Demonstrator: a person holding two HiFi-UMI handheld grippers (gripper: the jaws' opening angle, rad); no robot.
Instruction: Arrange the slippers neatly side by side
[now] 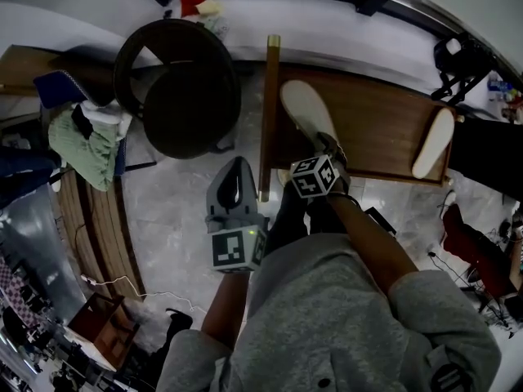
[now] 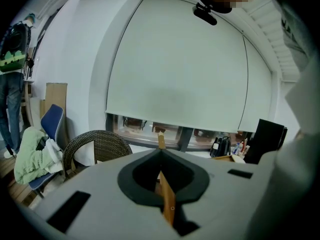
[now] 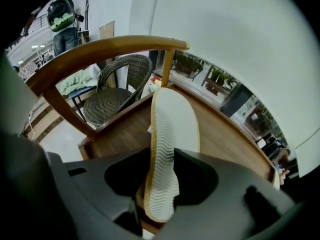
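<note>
Left gripper [image 1: 237, 170]: close to the body over the pale stone floor [image 1: 176, 211], jaws together, nothing in them.

Right gripper [image 1: 327, 149]: reaches past the front edge of the wooden bench [image 1: 376, 113]. Its jaws are spread, and the heel end of a white slipper [image 1: 304, 104] sits between them, ridged sole turned to one side. A dark gap shows beside the sole.

This slipper is over the left part of the seat, just beside the upright wooden rail [image 1: 268, 113].

Second slipper [image 1: 433, 141]: lies at the bench's right end, close to the edge and well apart from the first. Bare wood runs between the two.

Left of the rail stands a wicker chair [image 1: 184, 88] with its seat bare. Further left, a blue chair [image 1: 57, 84] carries a heap of green cloth [image 1: 82, 141].
</note>
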